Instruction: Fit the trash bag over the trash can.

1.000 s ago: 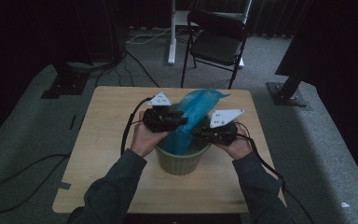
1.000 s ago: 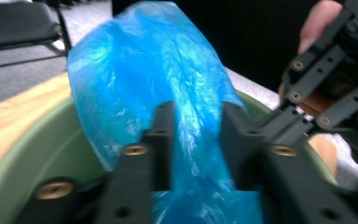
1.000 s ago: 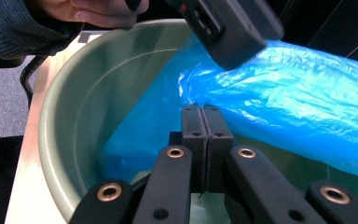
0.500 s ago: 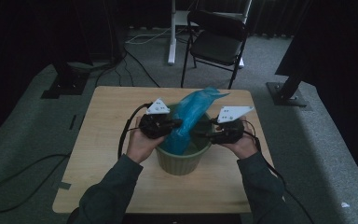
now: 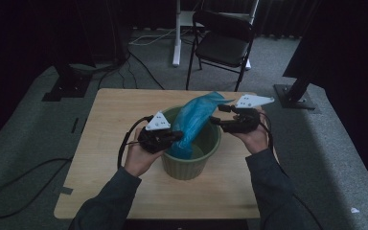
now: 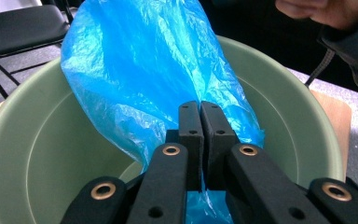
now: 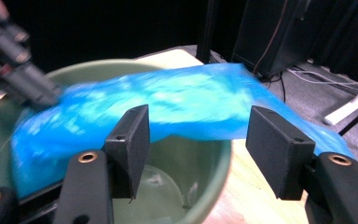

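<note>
- High view: a blue bag (image 5: 194,122) stands in a green bin (image 5: 191,160) on the counter (image 5: 110,110), its top leaning past the far rim. The left gripper (image 5: 175,138) pinches the bag near the bin's near-left rim; the right gripper (image 5: 214,120) sits by the right rim. A chair (image 5: 223,43) stands beyond.
- Left gripper view: jaws clenched on the thin, crinkled, translucent plastic. To line the bin well, this pinch should probably hold firm while the other side is spread.
- Right gripper view: jaws have just opened wide, released, with nothing between them; the bag lies beyond. It likely needs to take a fresh edge and draw it over the rim.
</note>
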A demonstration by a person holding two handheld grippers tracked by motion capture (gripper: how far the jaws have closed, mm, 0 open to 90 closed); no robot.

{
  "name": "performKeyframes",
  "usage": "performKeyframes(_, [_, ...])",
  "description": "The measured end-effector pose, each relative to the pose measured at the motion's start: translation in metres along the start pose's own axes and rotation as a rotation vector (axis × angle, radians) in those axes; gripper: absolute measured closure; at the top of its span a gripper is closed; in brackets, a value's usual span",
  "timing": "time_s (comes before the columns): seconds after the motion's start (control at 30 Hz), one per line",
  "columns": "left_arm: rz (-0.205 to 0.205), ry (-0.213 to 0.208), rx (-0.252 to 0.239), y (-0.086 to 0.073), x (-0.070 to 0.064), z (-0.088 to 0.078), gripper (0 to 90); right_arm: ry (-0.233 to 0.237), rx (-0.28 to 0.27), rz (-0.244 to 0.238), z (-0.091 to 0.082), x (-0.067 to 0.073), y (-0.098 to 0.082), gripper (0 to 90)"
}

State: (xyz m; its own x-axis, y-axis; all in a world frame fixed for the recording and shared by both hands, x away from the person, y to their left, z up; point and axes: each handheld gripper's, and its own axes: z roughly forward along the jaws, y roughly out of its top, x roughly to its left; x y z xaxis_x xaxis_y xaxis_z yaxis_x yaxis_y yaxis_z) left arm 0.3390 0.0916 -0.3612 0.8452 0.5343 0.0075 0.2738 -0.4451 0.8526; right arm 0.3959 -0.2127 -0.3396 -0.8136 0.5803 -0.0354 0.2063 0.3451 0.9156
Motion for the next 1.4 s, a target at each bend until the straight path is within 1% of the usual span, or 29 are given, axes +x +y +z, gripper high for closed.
performKeyframes(0.03, [0.000,0.000,0.000,0.000,0.000,0.000,87.2,0.000,0.000,0.000,0.000,0.000,0.000,39.0])
performKeyframes(0.1, [-0.002,-0.001,0.005,-0.002,0.000,0.000,87.1,-0.002,-0.008,0.021,0.001,-0.007,0.004,39.1])
performKeyframes(0.23, [-0.004,-0.003,0.007,-0.004,0.001,0.001,86.8,0.006,-0.005,0.029,0.005,-0.010,0.006,39.1])
performKeyframes(0.27, [-0.001,-0.002,0.010,-0.004,0.001,0.001,86.8,0.012,-0.005,0.032,0.006,-0.011,0.006,39.1])
performKeyframes(0.3, [-0.004,-0.002,0.011,-0.005,0.000,0.001,86.8,0.032,-0.002,0.048,0.010,-0.014,0.006,40.5])
performKeyframes(0.33, [-0.002,-0.003,0.014,-0.005,0.001,0.001,86.8,0.045,-0.005,0.051,0.011,-0.014,0.006,42.2])
performKeyframes(0.4, [-0.005,-0.002,0.016,-0.006,0.001,0.001,86.7,0.078,-0.004,0.050,0.013,-0.013,0.005,46.6])
performKeyframes(0.47, [-0.006,-0.001,0.018,-0.007,0.002,0.002,86.5,0.093,0.011,0.033,0.015,-0.011,0.005,53.7])
performKeyframes(0.5, [-0.007,0.000,0.017,-0.007,0.002,0.002,86.2,0.096,0.015,0.027,0.015,-0.010,0.005,57.0])
performKeyframes(0.53, [-0.007,0.000,0.017,-0.007,0.002,0.002,85.9,0.096,0.015,0.027,0.015,-0.010,0.005,57.0])
performKeyframes(0.57, [-0.008,-0.001,0.015,-0.007,0.002,0.001,84.9,0.105,0.020,0.006,0.015,-0.007,0.004,65.8])
performKeyframes(0.6, [-0.008,0.000,0.014,-0.007,0.002,0.001,84.5,0.109,0.021,0.000,0.015,-0.006,0.004,68.9])
performKeyframes(0.63, [-0.008,0.000,0.014,-0.007,0.002,0.001,84.0,0.109,0.021,0.000,0.015,-0.006,0.004,68.9])
performKeyframes(0.67, [-0.014,-0.002,0.010,-0.006,0.002,0.001,84.0,0.113,0.023,-0.007,0.015,-0.005,0.004,72.7])
performKeyframes(0.7, [-0.013,0.000,0.008,-0.006,0.003,0.000,82.4,0.119,0.031,-0.025,0.015,-0.002,0.004,78.6])
performKeyframes(0.8, [-0.017,0.003,-0.002,-0.005,0.003,-0.002,77.0,0.120,0.038,-0.052,0.015,0.003,0.004,85.0])
performKeyframes(0.87, [-0.025,0.006,-0.015,-0.004,0.004,-0.004,73.6,0.119,0.044,-0.067,0.015,0.006,0.004,86.5])
performKeyframes(1.0, [-0.036,0.010,-0.036,-0.001,0.006,-0.008,68.2,0.128,0.055,-0.095,0.015,0.013,0.004,86.8])
performKeyframes(1.03, [-0.036,0.010,-0.036,-0.001,0.006,-0.008,67.3,0.128,0.055,-0.095,0.015,0.013,0.004,86.8])
performKeyframes(1.07, [-0.040,0.006,-0.049,0.002,0.007,-0.010,67.3,0.132,0.060,-0.101,0.015,0.015,0.004,86.8])
performKeyframes(1.13, [-0.042,0.003,-0.061,0.005,0.007,-0.011,64.5,0.142,0.067,-0.117,0.016,0.020,0.003,86.8])
performKeyframes(1.2, [-0.043,-0.009,-0.075,0.010,0.007,-0.012,62.5,0.143,0.073,-0.130,0.017,0.024,0.002,86.8])
performKeyframes(1.27, [-0.036,-0.008,-0.083,0.014,0.006,-0.011,60.9,0.160,0.079,-0.140,0.019,0.028,0.001,86.8])
performKeyframes(1.4, [-0.033,-0.001,-0.078,0.022,0.006,-0.006,59.3,0.190,0.075,-0.163,0.019,0.037,0.000,86.8])
